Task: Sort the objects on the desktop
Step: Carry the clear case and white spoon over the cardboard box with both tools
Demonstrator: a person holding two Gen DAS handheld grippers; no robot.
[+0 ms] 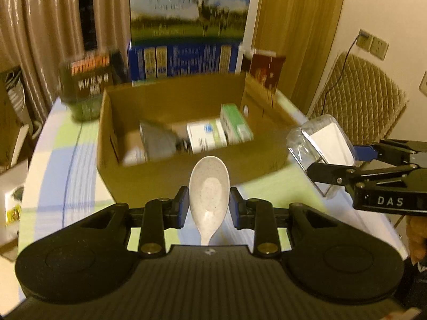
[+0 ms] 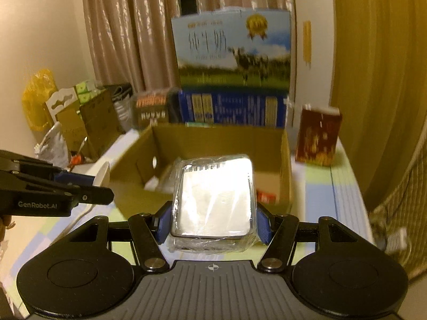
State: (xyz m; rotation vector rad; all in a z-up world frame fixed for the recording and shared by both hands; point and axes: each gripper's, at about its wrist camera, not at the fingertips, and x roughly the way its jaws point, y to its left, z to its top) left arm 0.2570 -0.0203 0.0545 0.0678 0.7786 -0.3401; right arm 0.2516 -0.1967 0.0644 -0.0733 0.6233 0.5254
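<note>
My left gripper (image 1: 209,202) is shut on a white speckled spoon (image 1: 209,194), bowl pointing forward, just in front of an open cardboard box (image 1: 149,176). My right gripper (image 2: 213,220) is shut on a clear plastic case with a white card inside (image 2: 213,200), held above the box's near edge (image 2: 138,197). The right gripper and its case (image 1: 320,144) show at the right of the left wrist view. The left gripper with the spoon (image 2: 102,177) shows at the left of the right wrist view. The box holds a white-green carton (image 1: 205,136), a green carton (image 1: 236,125) and a grey item (image 1: 158,141).
A tall milk carton box (image 1: 186,24) stands behind the cardboard box on the striped tablecloth (image 1: 61,165). A dark-green jar (image 1: 85,88) is at back left, a red-brown box (image 2: 319,137) at back right. A quilted chair (image 1: 357,93) stands right of the table.
</note>
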